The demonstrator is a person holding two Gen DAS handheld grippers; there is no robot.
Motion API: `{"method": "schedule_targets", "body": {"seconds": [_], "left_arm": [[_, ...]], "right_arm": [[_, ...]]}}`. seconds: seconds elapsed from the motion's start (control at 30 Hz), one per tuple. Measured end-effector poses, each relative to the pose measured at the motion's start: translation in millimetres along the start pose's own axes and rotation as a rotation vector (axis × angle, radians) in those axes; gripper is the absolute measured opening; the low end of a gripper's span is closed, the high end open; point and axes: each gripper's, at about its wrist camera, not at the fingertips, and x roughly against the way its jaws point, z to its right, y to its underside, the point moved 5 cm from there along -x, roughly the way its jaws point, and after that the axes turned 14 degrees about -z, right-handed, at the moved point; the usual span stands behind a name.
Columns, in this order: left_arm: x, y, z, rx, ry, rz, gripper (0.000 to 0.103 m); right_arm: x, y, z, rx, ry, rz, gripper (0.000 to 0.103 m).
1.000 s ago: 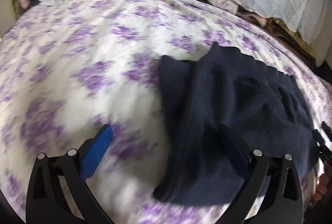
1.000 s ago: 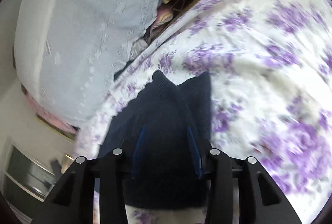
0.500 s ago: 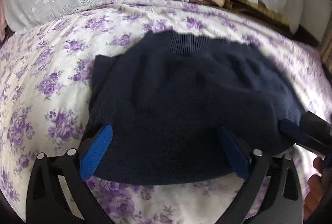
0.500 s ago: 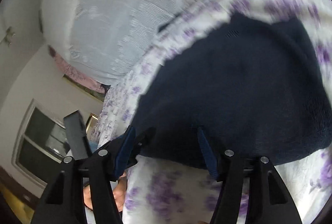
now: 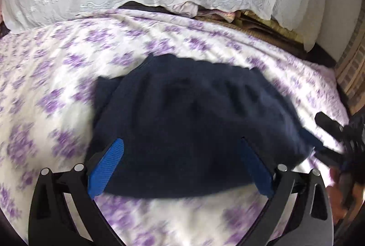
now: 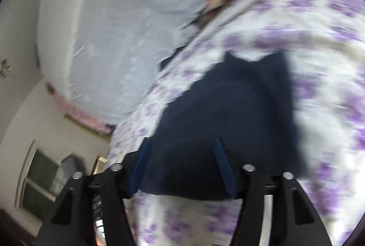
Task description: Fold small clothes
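Though blurred, the sweater (image 5: 191, 129) lies folded compact on the bedsheet (image 5: 68, 77); left gripper (image 5: 182, 168) gapes empty, right gripper (image 6: 182, 168) opening, gripping nothing. Folding looks nearly finished.

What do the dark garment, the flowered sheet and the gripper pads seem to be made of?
Garment: navy knit, probably wool or acrylic; matte, thick and soft-edged, though blur hides the stitches.
Sheet: thin woven cloth, likely cotton; white with printed purple flowers, lightly creased.
Pads: blue rubber or plastic with fine ribbing across the face, on black rigid fingers.
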Motion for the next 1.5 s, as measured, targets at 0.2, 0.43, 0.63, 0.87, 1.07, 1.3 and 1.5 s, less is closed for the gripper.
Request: {"method": "schedule_targets", "body": {"seconds": [0.2, 0.43, 0.63, 0.87, 1.07, 1.3, 1.5], "left_arm": [[-52.9, -6.7, 11.7, -0.023, -0.084, -0.085, 0.099], [-37.7, 11.5, 2.8, -0.015, -0.106, -0.036, 0.099], [-3.5, 42.6, -7.5, -0.005, -0.084, 0.037, 0.098], [3.4, 53.6, -9.2, 0.007, -0.074, 0.032, 0.098], [15.2, 47.0, -4.2, 0.005, -0.072, 0.058, 0.098], [-2.3, 3.1, 21.0, -0.025, -0.111, 0.049, 0.098], [-53.4, -3.6, 29.8, -0.042, -0.134, -0.018, 0.099]], "right_arm": [[-40.2, -3.0, 4.1, -0.01, -0.016, -0.083, 0.066], [-0.3, -8.2, 33.3, -0.082, 0.091, 0.023, 0.053], [67.2, 0.3, 39.6, -0.092, 0.135, 0.145, 0.076], [83.5, 26.8, 58.5, -0.153, 0.115, 0.145, 0.076], [60.4, 39.0, 44.6, -0.111, 0.123, 0.064, 0.085], [28.8, 36.4, 42.5, -0.121, 0.163, -0.005, 0.097], [2.6, 3.0, 44.9, -0.144, 0.23, 0.027, 0.1]]}}
